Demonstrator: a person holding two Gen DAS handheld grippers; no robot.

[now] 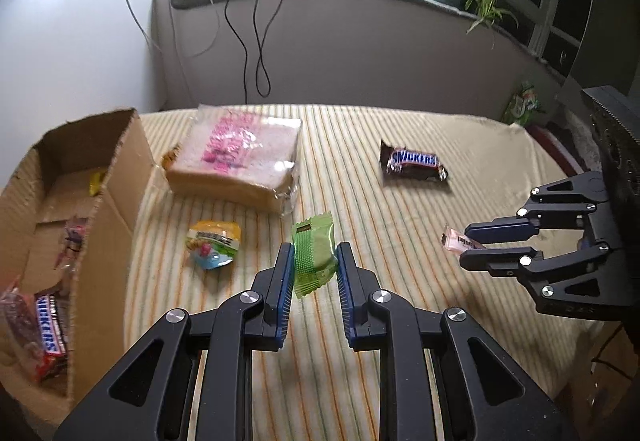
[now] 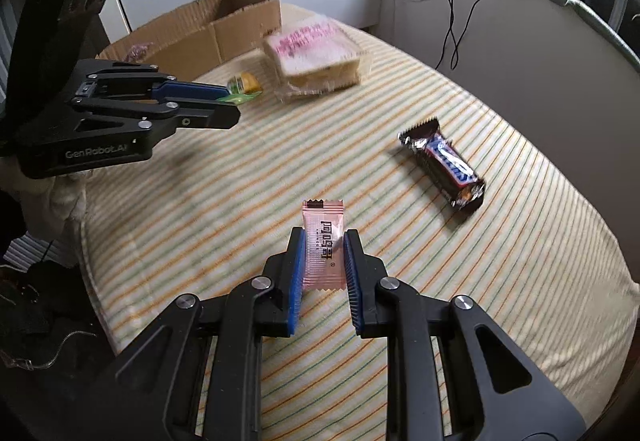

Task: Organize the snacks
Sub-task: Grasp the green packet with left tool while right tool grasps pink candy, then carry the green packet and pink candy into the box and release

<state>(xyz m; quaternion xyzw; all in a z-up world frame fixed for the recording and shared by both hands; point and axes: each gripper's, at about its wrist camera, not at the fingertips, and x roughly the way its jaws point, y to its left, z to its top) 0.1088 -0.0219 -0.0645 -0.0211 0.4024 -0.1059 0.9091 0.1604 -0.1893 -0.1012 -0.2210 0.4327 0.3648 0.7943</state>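
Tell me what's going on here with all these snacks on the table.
A person is sorting snacks with a claw in each hand. The left claw is shut on a green wrapped snack, and the right claw is shut on a pink wrapped snack. A cardboard box already holds some snacks. A Snickers bar, a bagged sandwich and a small yellow and blue packet lie on the striped tablecloth.
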